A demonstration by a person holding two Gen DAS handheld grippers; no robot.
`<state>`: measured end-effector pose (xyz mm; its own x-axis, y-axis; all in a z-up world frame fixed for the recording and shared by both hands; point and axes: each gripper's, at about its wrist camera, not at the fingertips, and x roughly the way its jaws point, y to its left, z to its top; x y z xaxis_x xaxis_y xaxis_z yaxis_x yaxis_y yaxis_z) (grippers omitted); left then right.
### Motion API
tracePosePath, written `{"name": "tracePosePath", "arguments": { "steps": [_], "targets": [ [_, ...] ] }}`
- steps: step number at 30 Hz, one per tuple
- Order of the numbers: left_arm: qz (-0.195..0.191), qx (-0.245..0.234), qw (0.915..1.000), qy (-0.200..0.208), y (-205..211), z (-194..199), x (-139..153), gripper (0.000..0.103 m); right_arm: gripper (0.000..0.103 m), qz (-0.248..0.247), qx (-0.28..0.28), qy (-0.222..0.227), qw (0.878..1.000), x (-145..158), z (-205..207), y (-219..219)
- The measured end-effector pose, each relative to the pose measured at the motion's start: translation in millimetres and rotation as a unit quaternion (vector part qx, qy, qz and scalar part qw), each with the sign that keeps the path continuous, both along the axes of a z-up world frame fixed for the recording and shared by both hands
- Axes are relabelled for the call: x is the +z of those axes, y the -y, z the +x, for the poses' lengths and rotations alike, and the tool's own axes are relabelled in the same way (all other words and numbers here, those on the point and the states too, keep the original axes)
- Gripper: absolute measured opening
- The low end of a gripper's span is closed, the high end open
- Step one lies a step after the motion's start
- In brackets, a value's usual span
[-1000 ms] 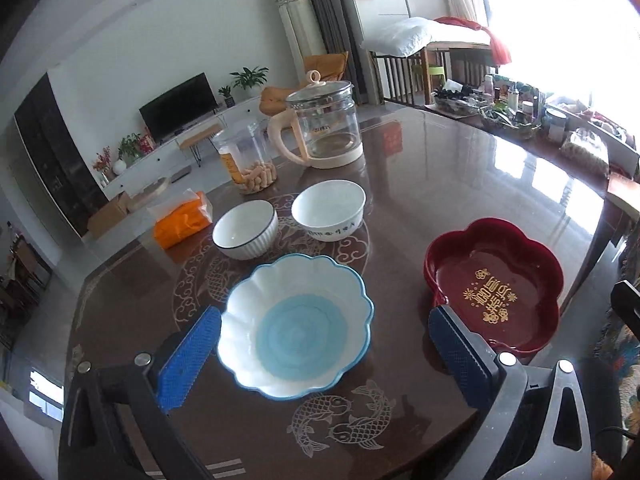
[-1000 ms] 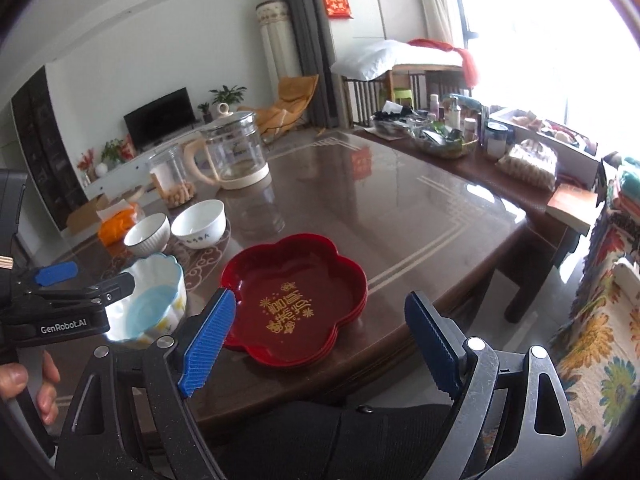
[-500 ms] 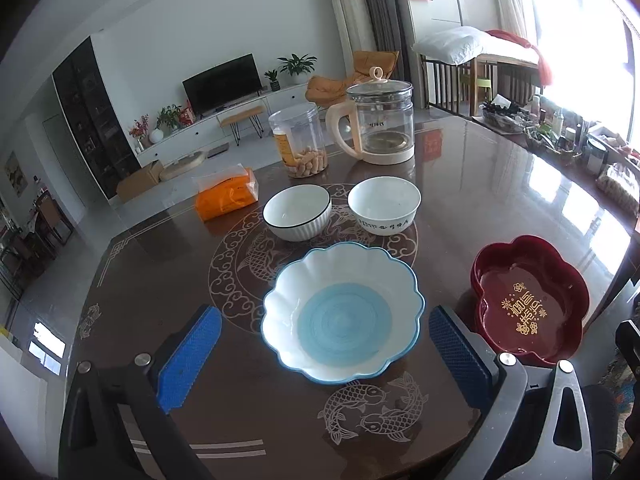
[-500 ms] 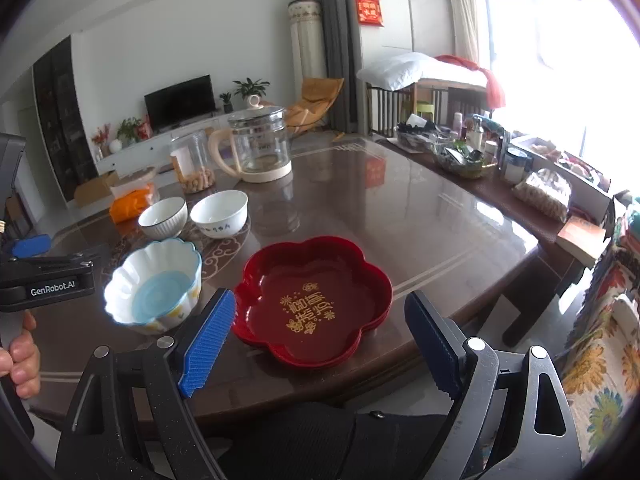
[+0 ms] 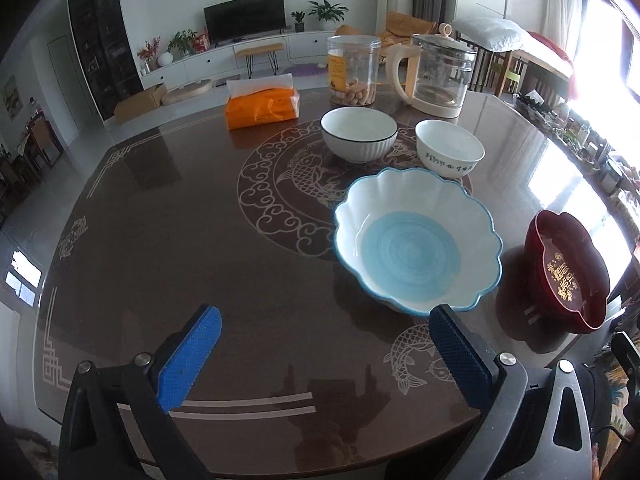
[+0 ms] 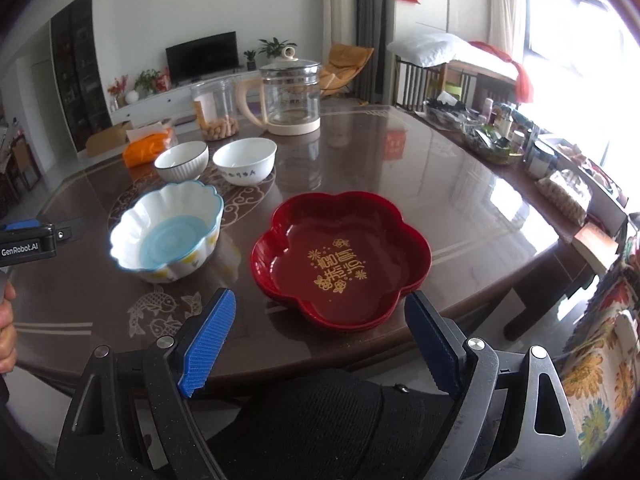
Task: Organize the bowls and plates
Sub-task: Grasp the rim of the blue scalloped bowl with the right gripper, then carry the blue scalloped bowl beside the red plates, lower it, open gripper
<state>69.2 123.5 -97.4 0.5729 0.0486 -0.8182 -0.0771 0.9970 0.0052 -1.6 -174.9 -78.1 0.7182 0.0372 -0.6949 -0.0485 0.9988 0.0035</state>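
both the left gripper (image 5: 324, 344) and the right gripper (image 6: 320, 328) hang spread wide over the near edge of the table (image 5: 160, 220), holding nothing. the scalloped blue bowl (image 5: 416, 240) sits beside the red flower-shaped plate (image 6: 344, 264), with two white bowls (image 6: 212, 160) behind.

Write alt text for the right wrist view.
The open right gripper hovers before a red flower-shaped tray on a dark table. Left sits a scalloped blue-and-white bowl; behind, two white bowls.
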Motion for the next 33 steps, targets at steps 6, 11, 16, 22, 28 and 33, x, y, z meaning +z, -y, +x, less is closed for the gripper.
{"name": "tracePosePath", "arguments": {
  "steps": [6,11,16,22,28,33],
  "targets": [
    [-0.093,-0.024,0.9948,-0.034,-21.2,34.9,-16.0,0.103,0.089,0.04,0.116,-0.038,0.992,8.4,53.2,-41.7],
    [-0.106,-0.035,0.9903,-0.083,-8.7,91.7,-44.8,0.099,0.088,0.071,0.154,-0.124,0.978,-4.1,153.3,-70.8],
    [-0.108,-0.019,0.9869,-0.118,-8.6,117.9,-69.3,0.082,0.086,0.065,0.164,-0.223,0.959,-41.7,225.9,-86.4],
    [-0.118,-0.019,0.9821,-0.145,-2.9,121.7,-88.6,0.049,0.058,0.048,0.16,-0.271,0.948,-77.5,246.2,-93.2],
    [-0.157,-0.01,0.9776,-0.14,-1.9,113.5,-93.4,0.022,0.014,0.061,0.166,-0.29,0.94,-92.8,246.4,-98.4],
    [-0.159,-0.007,0.9772,-0.141,-7.2,93.3,-94.4,0.022,0.015,0.062,0.166,-0.294,0.939,-92.2,227.9,-98.0]
  ]
}}
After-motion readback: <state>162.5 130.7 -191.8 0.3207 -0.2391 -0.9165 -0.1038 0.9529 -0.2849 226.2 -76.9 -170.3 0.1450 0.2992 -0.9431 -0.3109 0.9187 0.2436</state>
